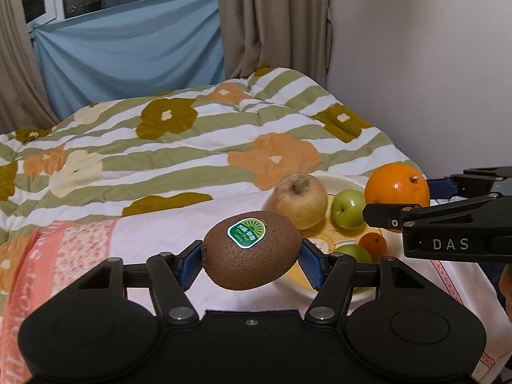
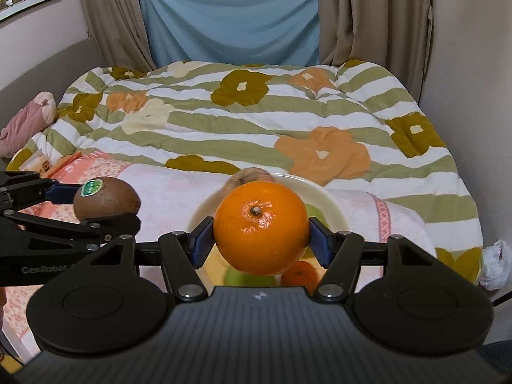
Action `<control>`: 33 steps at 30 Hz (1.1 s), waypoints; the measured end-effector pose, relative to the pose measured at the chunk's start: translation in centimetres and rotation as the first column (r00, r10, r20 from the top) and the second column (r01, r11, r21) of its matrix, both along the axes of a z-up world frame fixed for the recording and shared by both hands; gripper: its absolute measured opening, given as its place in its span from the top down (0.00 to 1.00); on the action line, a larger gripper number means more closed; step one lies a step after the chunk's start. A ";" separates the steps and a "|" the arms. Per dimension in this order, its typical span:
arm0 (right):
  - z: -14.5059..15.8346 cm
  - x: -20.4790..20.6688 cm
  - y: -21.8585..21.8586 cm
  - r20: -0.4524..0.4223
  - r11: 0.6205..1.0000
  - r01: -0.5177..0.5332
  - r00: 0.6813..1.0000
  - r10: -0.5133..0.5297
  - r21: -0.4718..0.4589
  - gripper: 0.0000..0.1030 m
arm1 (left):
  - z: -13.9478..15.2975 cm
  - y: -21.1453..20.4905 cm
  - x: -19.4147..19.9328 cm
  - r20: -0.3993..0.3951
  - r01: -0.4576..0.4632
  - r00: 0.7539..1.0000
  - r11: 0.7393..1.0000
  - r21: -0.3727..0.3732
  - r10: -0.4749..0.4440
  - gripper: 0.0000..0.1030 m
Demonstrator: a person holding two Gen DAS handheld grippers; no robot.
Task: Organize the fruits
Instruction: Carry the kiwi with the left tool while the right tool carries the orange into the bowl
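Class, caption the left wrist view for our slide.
Left claw grips brown stickered kiwi beside cream fruit plate.

Readable on the kiwi's (image 1: 251, 252) green oval sticker (image 1: 246, 233): "GREEN" along the lower edge, under white Chinese characters too small to make out. Printed in pale capitals on the side of the right gripper (image 1: 398, 203): "DAS". In the right wrist view, faint grey lettering on the side of the left gripper (image 2: 105, 206): "GenRobot". Same sticker seen there on the kiwi, its print illegible. Lettering on the pink towel (image 1: 19, 275) too distorted to read.
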State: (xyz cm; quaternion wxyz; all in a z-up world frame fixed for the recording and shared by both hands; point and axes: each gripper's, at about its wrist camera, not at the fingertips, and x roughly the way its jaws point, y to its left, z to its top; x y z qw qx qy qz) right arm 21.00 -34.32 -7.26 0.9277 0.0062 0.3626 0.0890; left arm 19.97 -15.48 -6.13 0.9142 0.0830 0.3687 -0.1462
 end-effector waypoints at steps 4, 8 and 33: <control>-0.9 1.0 -1.9 -0.015 1.000 -0.007 1.000 0.007 0.002 0.25 | -1.7 -2.1 1.7 -0.022 0.008 1.000 1.000 0.010 -0.007 0.35; -2.1 2.1 -3.3 -0.032 1.000 -0.017 0.999 0.017 0.003 0.25 | -3.6 -3.9 3.3 -0.055 0.010 0.998 1.000 0.015 -0.010 0.35; -4.6 3.7 -5.3 -0.076 0.999 -0.028 0.997 0.031 0.034 0.25 | -5.9 -6.4 5.6 -0.128 0.004 0.992 0.999 0.037 0.001 0.12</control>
